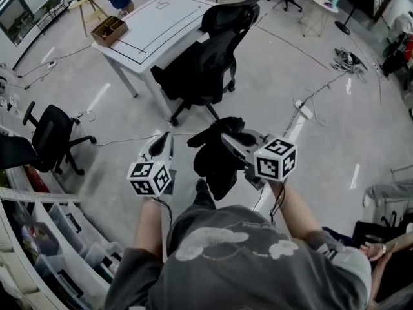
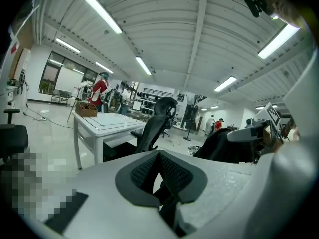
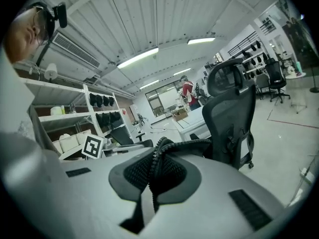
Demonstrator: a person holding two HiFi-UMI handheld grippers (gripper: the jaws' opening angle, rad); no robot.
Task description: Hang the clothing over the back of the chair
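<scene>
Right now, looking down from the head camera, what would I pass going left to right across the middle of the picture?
First the small black chair, then the left tongs, then the black clothing, then the white power strip.

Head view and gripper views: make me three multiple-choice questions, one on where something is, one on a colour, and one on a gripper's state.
1. Where does the chair stand?
A) upright beside the white table
B) on top of the table
C) tipped over on the floor

2. What colour is the clothing?
A) red
B) black
C) white

3. The right gripper is:
A) open and empty
B) shut on a box
C) shut on the clothing

Answers:
1 A, the chair is on its wheels at the table's corner.
2 B, the clothing is dark all over.
3 C, its jaws pinch the clothing.
</scene>
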